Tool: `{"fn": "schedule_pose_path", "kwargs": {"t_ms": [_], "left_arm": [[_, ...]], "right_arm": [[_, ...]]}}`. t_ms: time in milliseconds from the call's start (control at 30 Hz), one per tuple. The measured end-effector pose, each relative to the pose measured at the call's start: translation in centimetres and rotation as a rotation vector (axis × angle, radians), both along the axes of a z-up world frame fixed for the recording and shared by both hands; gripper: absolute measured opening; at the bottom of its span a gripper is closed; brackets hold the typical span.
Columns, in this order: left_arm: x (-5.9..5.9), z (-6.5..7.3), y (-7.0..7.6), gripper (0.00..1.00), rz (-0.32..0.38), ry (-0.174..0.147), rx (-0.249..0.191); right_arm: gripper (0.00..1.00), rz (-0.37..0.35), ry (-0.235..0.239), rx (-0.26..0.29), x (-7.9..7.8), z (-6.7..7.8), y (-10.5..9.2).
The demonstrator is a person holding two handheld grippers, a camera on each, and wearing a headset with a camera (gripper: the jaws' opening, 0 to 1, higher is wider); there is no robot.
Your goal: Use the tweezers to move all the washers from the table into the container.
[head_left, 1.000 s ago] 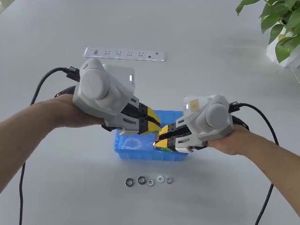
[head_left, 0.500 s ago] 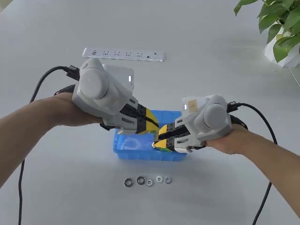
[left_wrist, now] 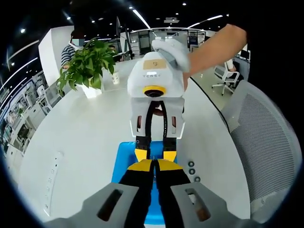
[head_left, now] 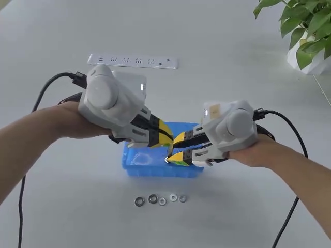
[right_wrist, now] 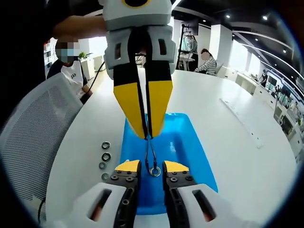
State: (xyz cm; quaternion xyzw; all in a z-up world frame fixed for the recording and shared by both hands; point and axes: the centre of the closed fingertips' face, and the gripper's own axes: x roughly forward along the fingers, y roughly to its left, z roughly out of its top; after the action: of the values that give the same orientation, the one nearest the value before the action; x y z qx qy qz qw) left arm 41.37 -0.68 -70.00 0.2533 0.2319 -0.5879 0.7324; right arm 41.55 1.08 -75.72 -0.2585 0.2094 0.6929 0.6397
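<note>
The left gripper [head_left: 168, 138] is clamping the tweezers [right_wrist: 151, 147], with its yellow jaws pressing together on them. In the right gripper view the tweezers are running straight from those jaws toward the camera. Their long axis is lying along the length of the container [right_wrist: 192, 152], and their tips are pointing at the right gripper [right_wrist: 152, 167]. The tips are pinching one washer [right_wrist: 154, 171], which is hanging above the container's blue floor between the right gripper's jaws. Those jaws are standing apart, with a slim gap showing on either side of the washer, so they seem not to be touching it.

The tweezers' far end is disappearing inside the left jaws. In the left gripper view that gripper's own jaws are covering the tweezers. In the head view the tweezers are hard to make out, showing as a thin glint where the two grippers are meeting nose to nose over the container. Both grippers are hiding much of the container's inside there.

Five loose washers [head_left: 163, 201] are lying in a row on the table [head_left: 232, 67], near the container's front wall and apart from it. A strip [head_left: 132, 61] is lying beyond, and a plant [head_left: 300, 26] is being cut off at the top right.
</note>
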Motion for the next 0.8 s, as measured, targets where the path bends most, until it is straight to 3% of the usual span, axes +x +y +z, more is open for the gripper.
{"fn": "schedule_pose_path", "kwargs": {"t_ms": [267, 800], "left_arm": [[0.1, 0.1, 0.0, 0.05, -0.001, -0.004, 0.004], [-0.5, 2.5, 0.7, 0.05, 0.014, -0.011, -0.018]], "right_arm": [[0.25, -0.050, -0.010, 0.004, -0.1, 1.2, -1.6], [0.35, -0.150, -0.014, 0.017, -1.2, 3.0, -4.9]]}}
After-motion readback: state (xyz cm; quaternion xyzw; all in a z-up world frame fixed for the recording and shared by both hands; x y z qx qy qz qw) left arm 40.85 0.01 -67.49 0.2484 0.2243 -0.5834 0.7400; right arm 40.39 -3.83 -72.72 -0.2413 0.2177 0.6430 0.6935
